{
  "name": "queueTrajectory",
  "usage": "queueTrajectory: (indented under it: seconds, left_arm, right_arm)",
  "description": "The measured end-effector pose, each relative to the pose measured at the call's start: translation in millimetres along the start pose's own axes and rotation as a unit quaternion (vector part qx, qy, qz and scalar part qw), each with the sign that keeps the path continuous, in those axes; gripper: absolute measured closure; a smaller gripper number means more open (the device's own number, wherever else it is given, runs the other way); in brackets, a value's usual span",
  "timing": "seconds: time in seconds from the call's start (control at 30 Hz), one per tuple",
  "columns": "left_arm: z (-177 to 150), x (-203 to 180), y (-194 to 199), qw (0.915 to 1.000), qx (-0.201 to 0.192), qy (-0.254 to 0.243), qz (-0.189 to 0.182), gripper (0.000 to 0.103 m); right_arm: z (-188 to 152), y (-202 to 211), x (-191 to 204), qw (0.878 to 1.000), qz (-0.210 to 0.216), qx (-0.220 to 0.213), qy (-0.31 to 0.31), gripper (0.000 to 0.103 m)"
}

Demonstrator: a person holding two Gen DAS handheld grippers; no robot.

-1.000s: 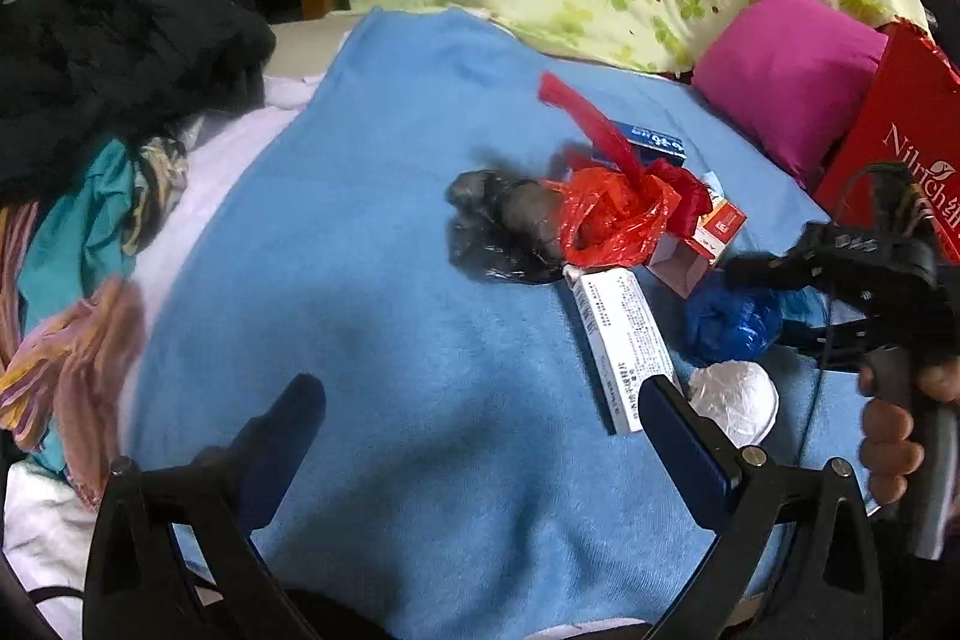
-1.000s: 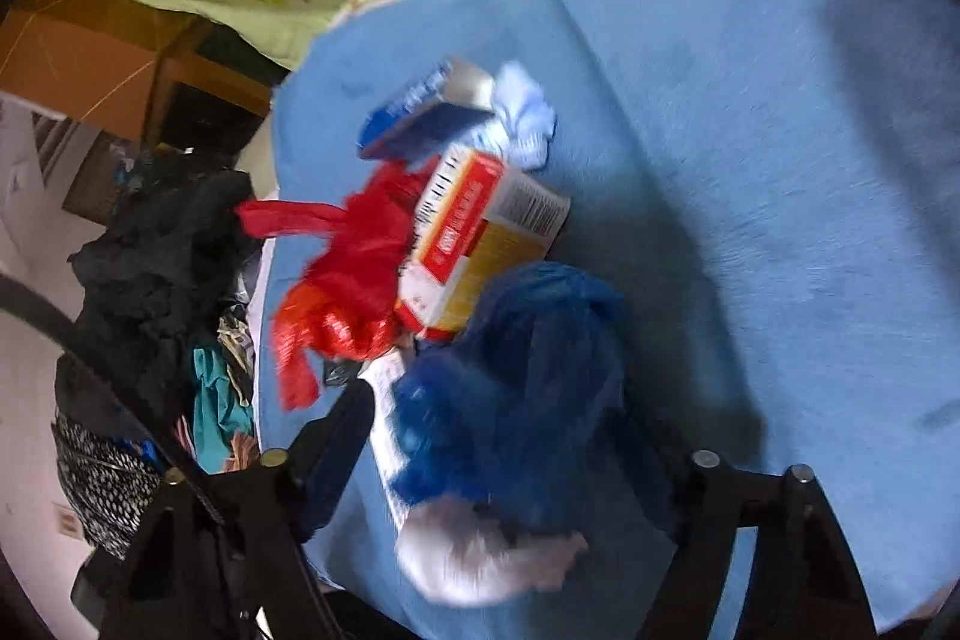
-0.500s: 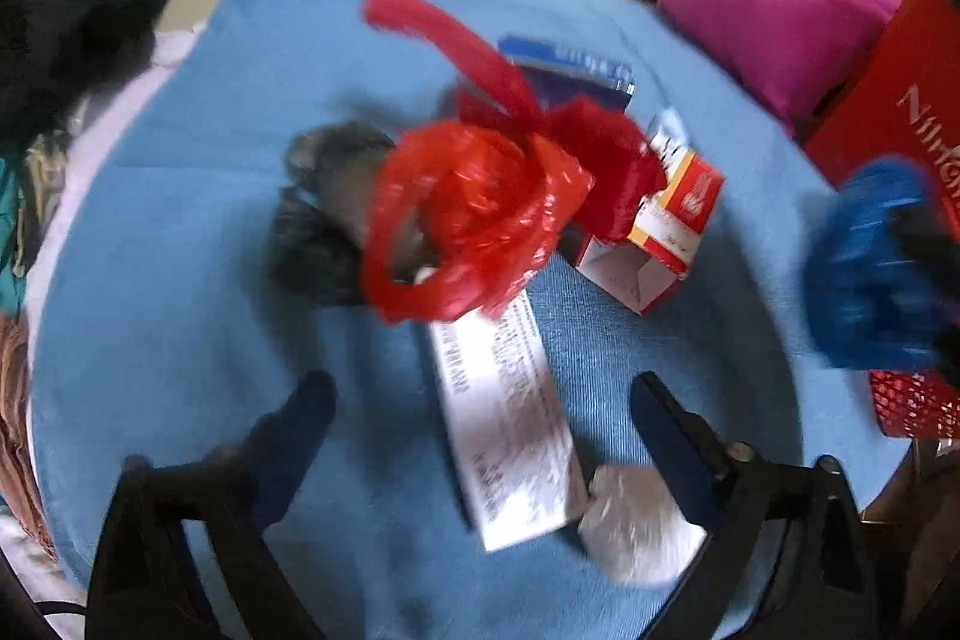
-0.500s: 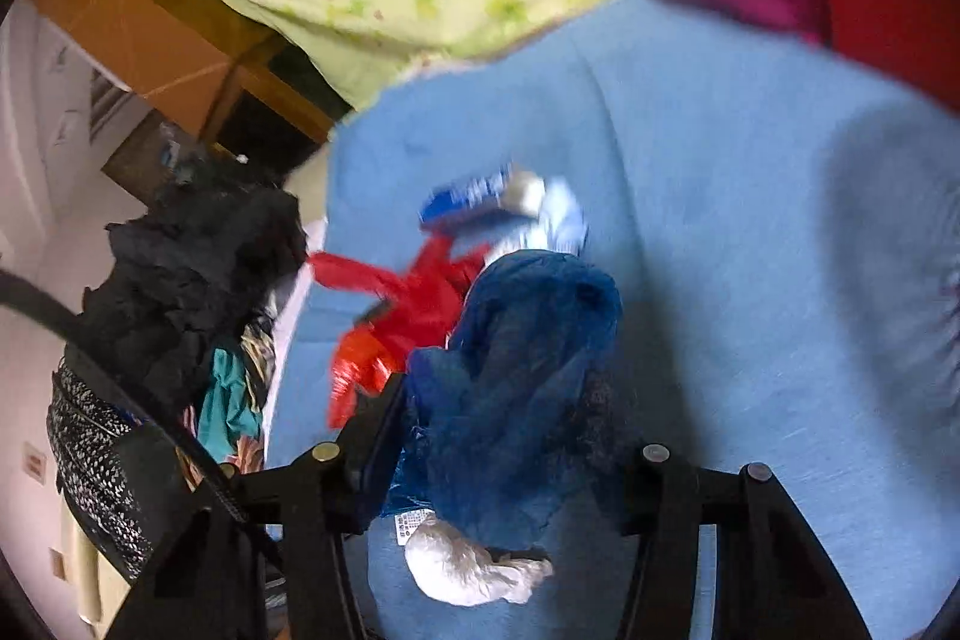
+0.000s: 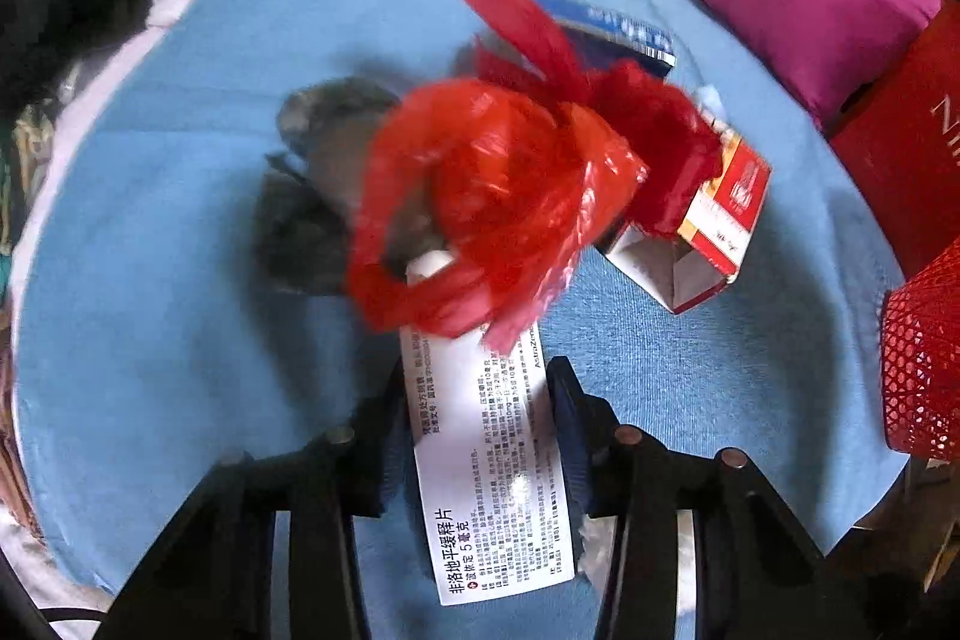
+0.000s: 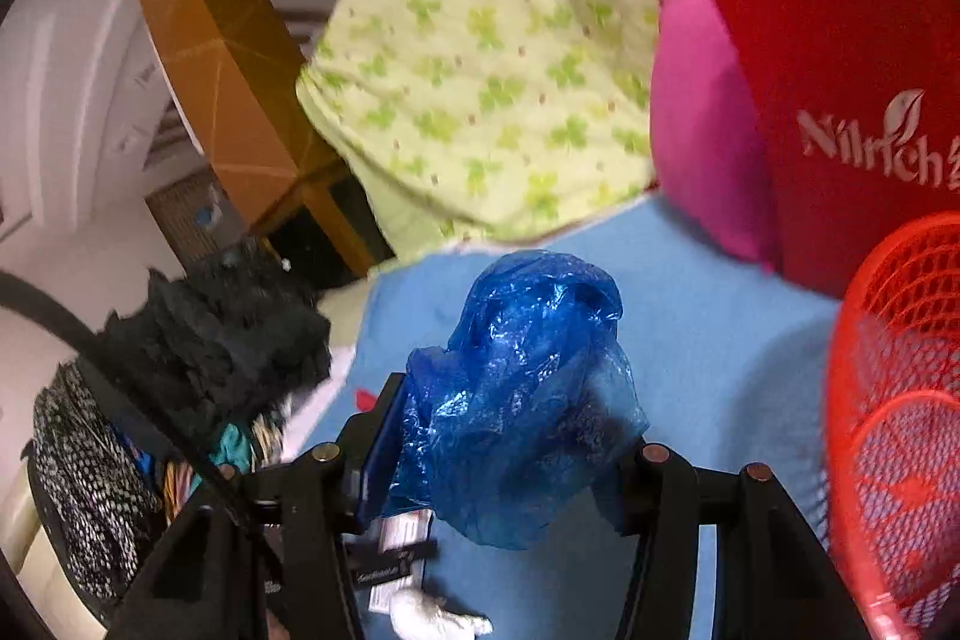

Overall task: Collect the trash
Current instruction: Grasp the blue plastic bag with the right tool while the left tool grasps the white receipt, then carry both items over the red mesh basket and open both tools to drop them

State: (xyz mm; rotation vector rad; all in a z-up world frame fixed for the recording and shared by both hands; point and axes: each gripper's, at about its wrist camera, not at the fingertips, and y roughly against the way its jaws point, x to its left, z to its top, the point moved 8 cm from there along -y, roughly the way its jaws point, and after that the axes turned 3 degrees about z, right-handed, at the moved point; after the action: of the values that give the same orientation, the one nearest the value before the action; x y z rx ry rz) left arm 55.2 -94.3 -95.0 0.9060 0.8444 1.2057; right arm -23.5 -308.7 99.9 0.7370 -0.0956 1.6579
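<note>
A bed with a blue blanket carries scattered trash, and collecting looks only partly done. Ahead and to the right of the right claw stands a red mesh basket, likely the bin; whether it holds anything cannot be told. That claw grips a crumpled blue bag, raised clear of the blanket and near the basket but not yet over it. The left claw, pointing steeply down, has just been closing, and its jaws now press on both long sides of a white box. Just beyond its tips lie a red bag, a grey bag, a red-and-white carton and a blue box, all unpicked. A white wad lies beneath the right claw.
</note>
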Motion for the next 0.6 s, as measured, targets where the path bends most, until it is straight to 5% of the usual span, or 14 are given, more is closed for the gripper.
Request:
queueTrajectory:
  seconds: [0.33,0.6]
  left_arm:
    - [26,-3,127,0.9888,-0.143,-0.038,0.022,0.058]
    - [46,-130,216,0.9609,-0.228,-0.124,-0.097,0.058]
  right_arm:
    - [41,63,-51,0.995,-0.040,-0.083,-0.028,0.046]
    - [58,124,-103,0.986,-0.087,-0.131,-0.050,0.046]
